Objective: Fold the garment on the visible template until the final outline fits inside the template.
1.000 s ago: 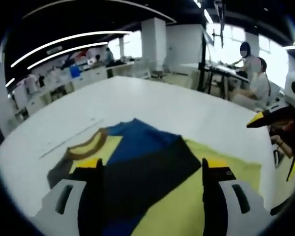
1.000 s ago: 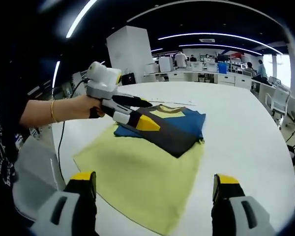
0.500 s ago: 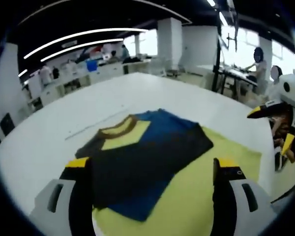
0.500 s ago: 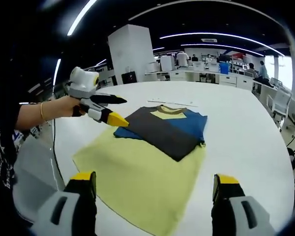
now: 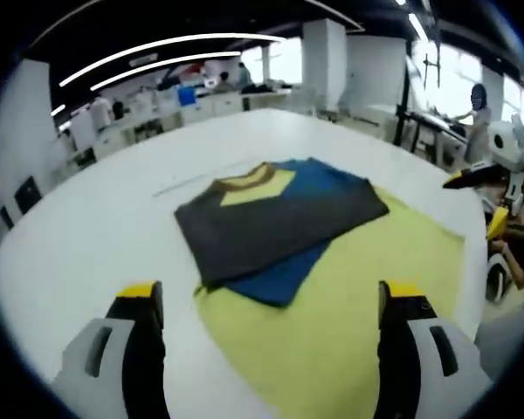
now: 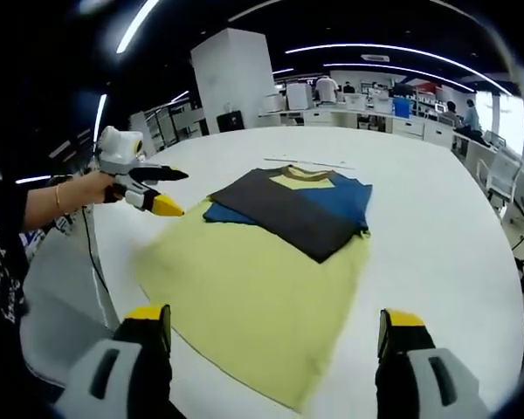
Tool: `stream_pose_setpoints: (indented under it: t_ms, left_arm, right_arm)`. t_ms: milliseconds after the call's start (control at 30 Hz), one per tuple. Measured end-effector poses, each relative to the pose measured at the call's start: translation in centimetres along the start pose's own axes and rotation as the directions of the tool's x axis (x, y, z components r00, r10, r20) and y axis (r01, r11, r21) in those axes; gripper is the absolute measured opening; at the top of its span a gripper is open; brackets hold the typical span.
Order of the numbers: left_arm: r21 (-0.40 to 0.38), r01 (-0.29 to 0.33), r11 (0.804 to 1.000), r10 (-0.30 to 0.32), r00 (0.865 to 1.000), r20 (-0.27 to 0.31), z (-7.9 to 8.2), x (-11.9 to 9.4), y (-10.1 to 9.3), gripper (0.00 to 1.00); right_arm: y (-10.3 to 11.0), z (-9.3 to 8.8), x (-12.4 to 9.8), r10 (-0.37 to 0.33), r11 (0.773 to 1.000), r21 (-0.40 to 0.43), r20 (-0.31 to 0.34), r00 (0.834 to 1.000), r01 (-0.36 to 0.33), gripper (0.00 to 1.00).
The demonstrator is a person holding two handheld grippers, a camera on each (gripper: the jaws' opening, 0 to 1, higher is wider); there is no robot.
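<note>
Garment [image 6: 293,209]: folded shirt, dark grey, blue and yellow panels, brown collar; lies on the far part of the template [image 6: 244,305], a yellow sheet on the white table [image 6: 437,227].

Left gripper [image 5: 266,301]: jaws spread wide, empty, hovering above the near edge of the template, touching nothing. Seen from the right gripper view, the same tool [image 6: 153,188] is held in a hand [image 6: 92,185] off the template's left corner, well clear of the garment, jaws parted.

Right gripper [image 6: 275,327]: jaws spread wide, empty, above the near edge of the template, apart from the cloth. In the left gripper view it [image 5: 489,196] stands past the template's right edge.

Outward: garment's blue corner and collar edge appear to overhang the template's far boundary; exact margin cannot be told from either view. Desks, pillar and seated people lie beyond the table.

Risks, as judged:
- Outline probably not yet inside the template; stopping now would leave the task unfinished.
- Pinching only the top layer would peel the fold open.
- Catching the yellow sheet with the shirt would drag the template askew.
- A hard pull could slide the stack off the sheet.
</note>
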State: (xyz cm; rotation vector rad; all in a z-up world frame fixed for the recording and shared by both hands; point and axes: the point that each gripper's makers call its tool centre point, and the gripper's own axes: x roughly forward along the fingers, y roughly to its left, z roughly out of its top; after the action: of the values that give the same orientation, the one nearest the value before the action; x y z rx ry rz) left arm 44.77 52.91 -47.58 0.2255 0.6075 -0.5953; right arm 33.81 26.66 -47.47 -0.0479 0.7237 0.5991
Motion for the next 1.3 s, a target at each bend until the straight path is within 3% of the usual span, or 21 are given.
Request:
stream_pose_setpoints:
  t_ms: [200,400,633,933,1300]
  left_arm:
    - [-0.030,-0.004,1.000,0.003,1.000,-0.026,-2.5,-1.5,-0.8,0.98]
    - [-0.024,0.016,1.000,-0.018,0.999,-0.047,-4.1,-2.8,-1.7,0.95]
    - [-0.037,0.025,0.999,-0.029,0.994,-0.102,-6.7,-4.4,-2.4,0.88]
    - [-0.072,0.001,0.997,-0.013,0.985,-0.169,-9.5,-6.4,-2.4,0.76]
    - [-0.116,-0.045,0.992,0.018,0.975,-0.221,-11.4,-7.6,-2.6,0.52]
  right_arm:
    - [-0.3,-2.0,-0.3,-0.015,0.999,0.029,-0.050,0.999,0.017,0.98]
    - [-0.8,-3.9,-0.4,-0.038,0.998,0.054,-0.090,0.995,0.043,0.88]
    - [0.2,-5.5,0.0,-0.022,0.998,0.057,-0.114,0.993,0.029,0.85]
    - [0.1,-6.7,-0.1,-0.051,0.993,0.101,-0.130,0.990,0.064,0.67]
    - [-1.0,-7.3,-0.7,-0.124,0.984,0.110,-0.137,0.983,0.139,0.44]
